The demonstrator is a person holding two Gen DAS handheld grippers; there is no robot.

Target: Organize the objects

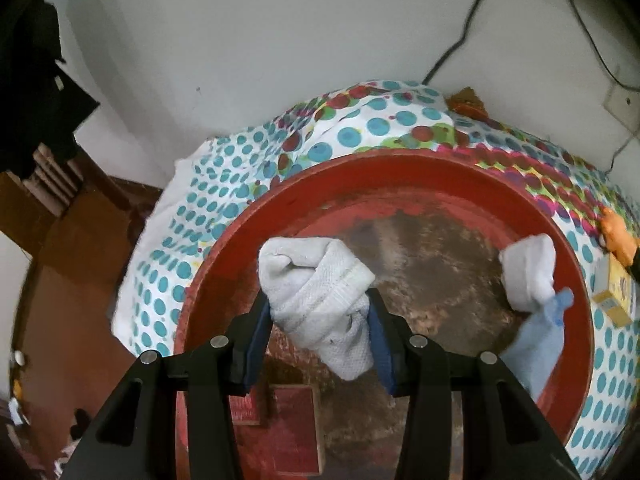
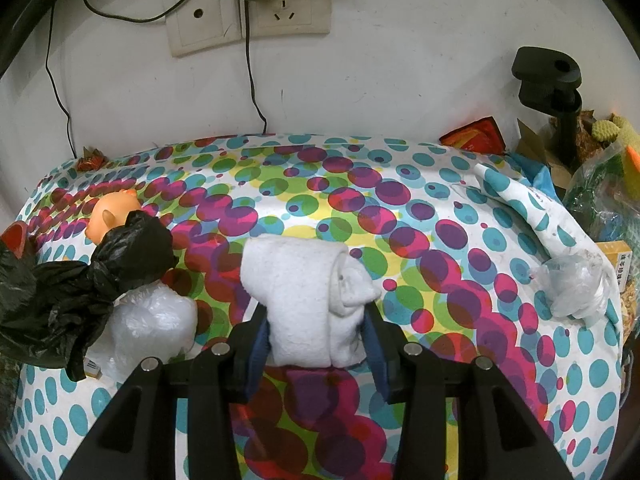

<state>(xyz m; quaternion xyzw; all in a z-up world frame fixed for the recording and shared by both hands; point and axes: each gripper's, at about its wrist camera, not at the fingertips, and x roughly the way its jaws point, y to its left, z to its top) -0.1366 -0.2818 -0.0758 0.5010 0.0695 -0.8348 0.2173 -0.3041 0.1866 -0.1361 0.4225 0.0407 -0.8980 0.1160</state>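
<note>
My left gripper [image 1: 320,344] is clamped on a rolled white terry sock [image 1: 320,300], ribbed cuff showing, held over the round red tray [image 1: 256,216] with its worn, scuffed brown base. A second white sock [image 1: 528,276] lies at the tray's right rim. My right gripper [image 2: 316,340] grips another rolled white sock bundle [image 2: 304,296] above the polka-dot cloth [image 2: 400,216] on the tabletop. Crinkled black plastic bag [image 2: 80,280] at left.

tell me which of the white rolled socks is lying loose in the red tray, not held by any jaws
The small white sock at the red tray's far right rim, beside a pale blue cloth. The other two rolled socks are each clamped in jaws.
</note>
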